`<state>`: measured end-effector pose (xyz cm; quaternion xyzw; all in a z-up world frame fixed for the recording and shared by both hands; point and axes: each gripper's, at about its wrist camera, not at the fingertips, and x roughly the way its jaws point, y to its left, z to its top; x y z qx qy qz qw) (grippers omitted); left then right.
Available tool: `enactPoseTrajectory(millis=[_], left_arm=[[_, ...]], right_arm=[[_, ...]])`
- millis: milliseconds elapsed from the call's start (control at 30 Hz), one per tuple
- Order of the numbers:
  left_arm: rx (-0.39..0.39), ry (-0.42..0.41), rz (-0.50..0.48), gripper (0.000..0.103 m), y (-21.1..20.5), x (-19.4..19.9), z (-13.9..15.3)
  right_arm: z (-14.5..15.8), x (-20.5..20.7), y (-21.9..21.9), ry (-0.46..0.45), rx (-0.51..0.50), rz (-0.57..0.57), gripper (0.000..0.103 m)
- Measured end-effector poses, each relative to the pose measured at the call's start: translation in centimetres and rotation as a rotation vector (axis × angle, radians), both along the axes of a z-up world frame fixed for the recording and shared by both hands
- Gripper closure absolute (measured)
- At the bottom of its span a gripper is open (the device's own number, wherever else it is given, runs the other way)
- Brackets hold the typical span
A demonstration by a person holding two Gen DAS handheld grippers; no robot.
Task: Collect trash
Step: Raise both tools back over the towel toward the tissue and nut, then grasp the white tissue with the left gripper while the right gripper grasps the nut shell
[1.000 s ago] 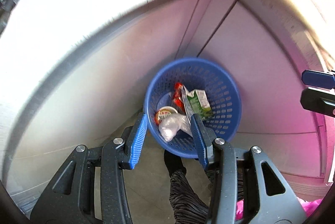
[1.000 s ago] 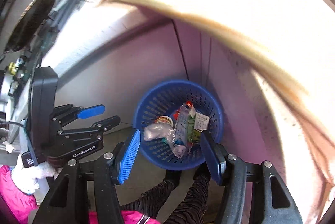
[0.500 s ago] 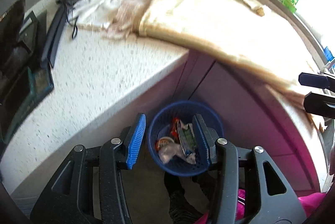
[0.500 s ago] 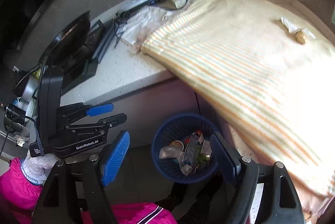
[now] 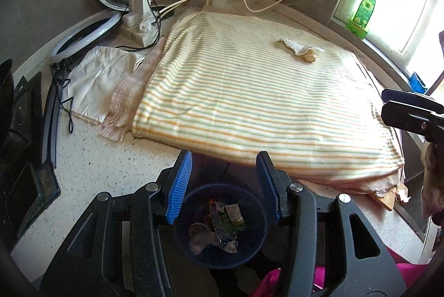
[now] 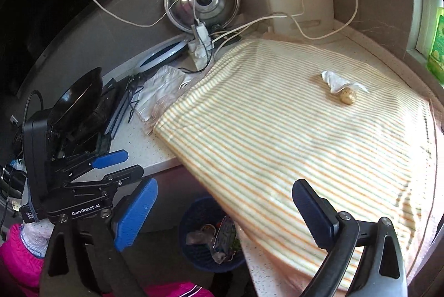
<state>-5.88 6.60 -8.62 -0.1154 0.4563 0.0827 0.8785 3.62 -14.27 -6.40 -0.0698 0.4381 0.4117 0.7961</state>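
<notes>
Left claw (image 5: 223,182) in the left wrist view: blue-padded jaws partly spread, nothing between them, hanging over the round blue perforated plastic basket (image 5: 222,255) on the floor. Basket holds trash: a clear crumpled wrapper (image 5: 201,238) and a green-and-white carton (image 5: 231,215), print too small to read. Speckled white table (image 5: 91,158) carries an orange-and-green striped folded cloth (image 5: 249,103); on it a white crumpled tissue (image 5: 295,46) touches a small tan lump (image 5: 309,56). Green bottle with a sunflower label (image 5: 363,10) stands on the sill; text unreadable.

Right wrist view: right claw (image 6: 226,207) has just been opening, jaws now spread wide and empty, above the table edge. Left claw's body reads "GenRobot.AI" (image 6: 84,213). Same basket (image 6: 206,238) sits below the table edge, partly hidden by the cloth. Tissue (image 6: 337,80) and lump (image 6: 347,96) lie far up the cloth.
</notes>
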Motion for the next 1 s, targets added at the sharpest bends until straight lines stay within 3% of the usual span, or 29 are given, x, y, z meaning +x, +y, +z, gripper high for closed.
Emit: enactPoseTrajectory(millis=[133, 567, 1000], left_arm=[[-0.024, -0.027, -0.037, 0.041, -1.4, 2.7, 0.6], [-0.089, -0.020, -0.142, 0.041, -4.6, 12.8, -0.3], [-0.135, 0.017, -0.204, 0.041, -6.1, 26.4, -1.7]], right_arm=[[0.6, 2.8, -1.7, -0.028, 0.007, -0.058, 0.000], [-0.6, 13.6, -7.3, 0.033, 0.036, -0.210, 0.000], [-3.4, 18.5, -7.9, 0.073, 0.010, -0.153, 0.012]])
